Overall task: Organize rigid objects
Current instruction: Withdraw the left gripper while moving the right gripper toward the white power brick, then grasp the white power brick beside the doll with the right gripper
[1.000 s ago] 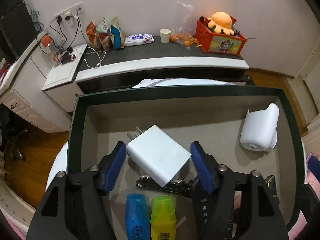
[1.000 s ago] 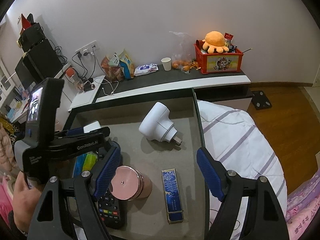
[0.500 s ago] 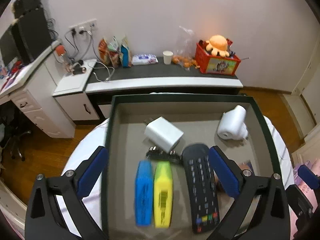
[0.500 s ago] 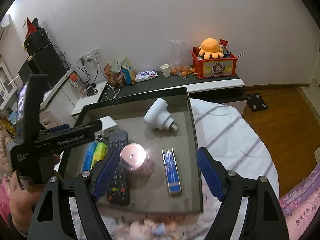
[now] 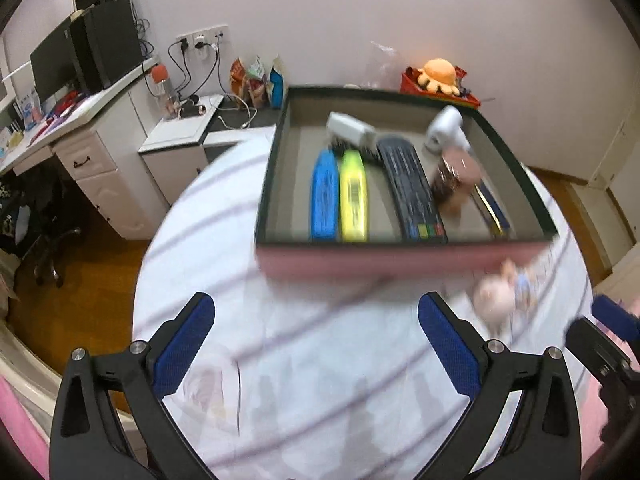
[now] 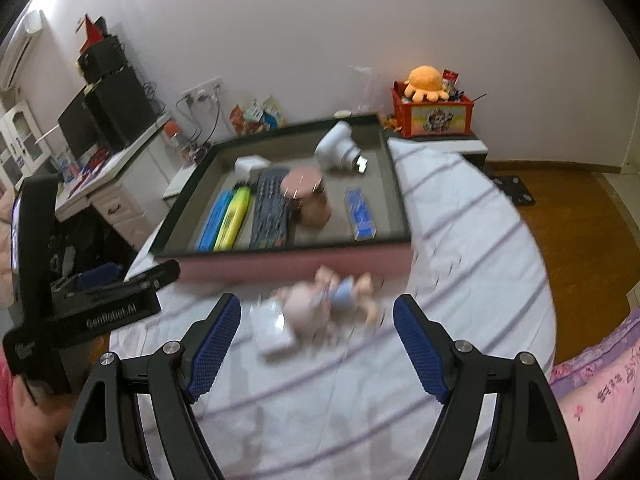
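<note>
Moved: you've pulled both claws back from the box (image 5: pixel 404 246) to above the striped bedsheet (image 5: pixel 320 360).
Left claw (image 5: pixel 316 344): spread wide, holding nothing.
Right claw (image 6: pixel 316 344): spread wide, holding nothing.
Box contents: remote (image 5: pixel 410 192), blue (image 5: pixel 324 196) and yellow (image 5: pixel 353 196) cases, white charger (image 5: pixel 350 130).
Doll (image 6: pixel 328 304): on the sheet, near the box front.

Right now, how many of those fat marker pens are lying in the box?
2. The blue marker lies nearest the box's left wall, and the yellow marker lies right beside it, next to the black remote. Blur could hide a smaller one.
</note>
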